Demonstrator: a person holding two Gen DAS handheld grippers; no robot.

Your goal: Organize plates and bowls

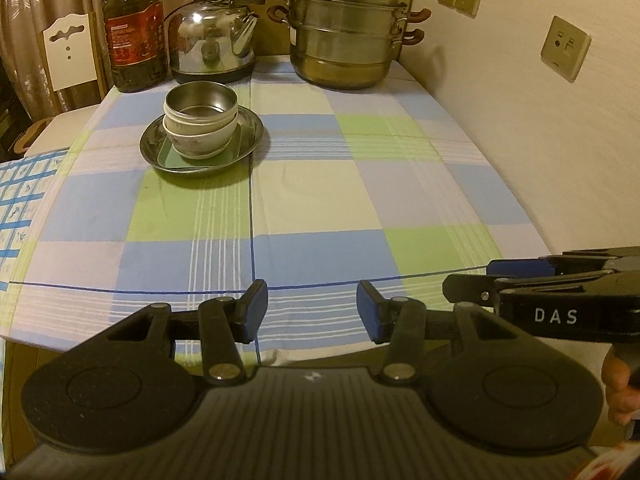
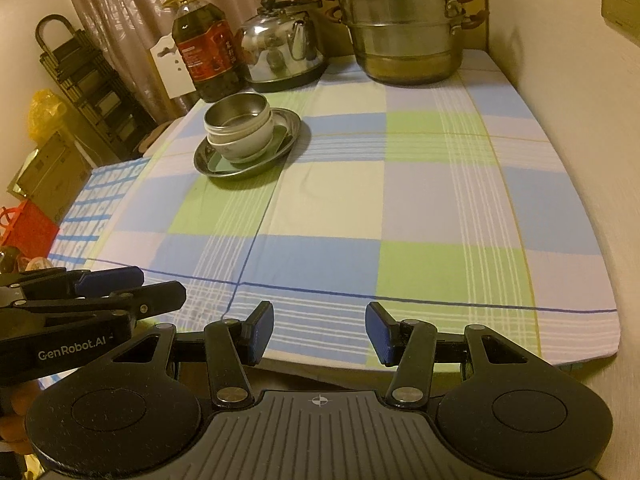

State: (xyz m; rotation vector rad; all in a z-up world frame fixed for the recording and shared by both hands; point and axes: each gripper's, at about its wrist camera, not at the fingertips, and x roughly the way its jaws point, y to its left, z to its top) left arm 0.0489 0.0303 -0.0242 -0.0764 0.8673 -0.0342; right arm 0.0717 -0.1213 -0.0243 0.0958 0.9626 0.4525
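Both grippers, left gripper (image 1: 312,312) and right gripper (image 2: 320,330), stand released and empty at the near table edge. Far left: one metal plate (image 1: 160,152) carrying one metal bowl (image 1: 200,104) nested in white bowls (image 1: 208,140), count unclear.

"DAS" on right hand-held gripper (image 1: 520,280); "GenRobot.AI" on left hand-held gripper (image 2: 132,286).

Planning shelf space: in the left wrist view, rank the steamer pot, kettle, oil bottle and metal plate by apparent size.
1. steamer pot
2. kettle and oil bottle: look alike
3. metal plate, though it sits nearer the camera
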